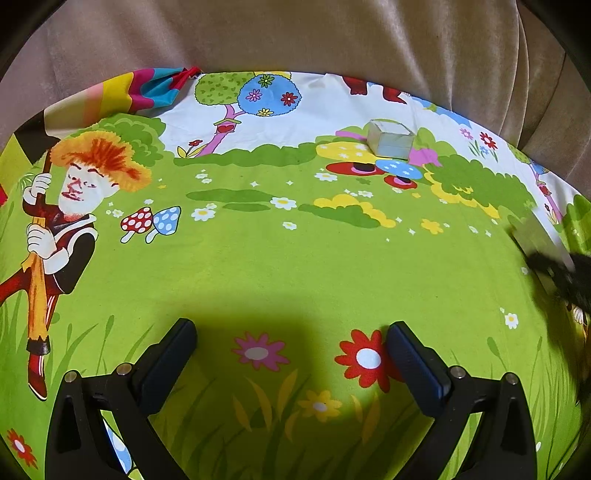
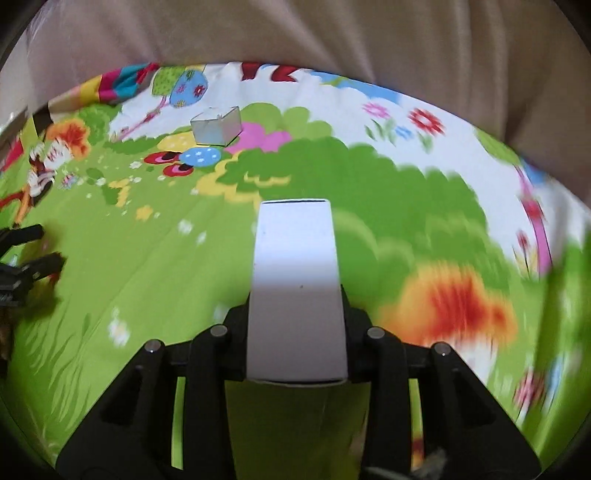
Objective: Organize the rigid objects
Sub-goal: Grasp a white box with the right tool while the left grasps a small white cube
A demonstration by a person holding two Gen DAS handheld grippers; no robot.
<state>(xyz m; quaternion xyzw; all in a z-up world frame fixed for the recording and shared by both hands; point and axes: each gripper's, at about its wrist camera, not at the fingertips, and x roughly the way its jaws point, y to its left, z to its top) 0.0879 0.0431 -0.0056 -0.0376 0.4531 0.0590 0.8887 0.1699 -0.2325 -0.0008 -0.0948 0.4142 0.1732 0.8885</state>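
Note:
My right gripper (image 2: 297,310) is shut on a long white box (image 2: 295,266) and holds it above the cartoon-print sheet; the box hides the fingertips. It shows blurred at the right edge of the left wrist view (image 1: 554,258). A small grey-white box (image 1: 391,140) sits on the sheet at the far side, also in the right wrist view (image 2: 217,126). My left gripper (image 1: 291,345) is open and empty, low over the green part of the sheet, far from both boxes. It appears at the left edge of the right wrist view (image 2: 33,251).
A bright green cartoon sheet (image 1: 277,258) covers the surface. A beige cushion or backrest (image 1: 295,33) rises behind it. A striped coloured cloth (image 1: 147,88) is bunched at the far left corner.

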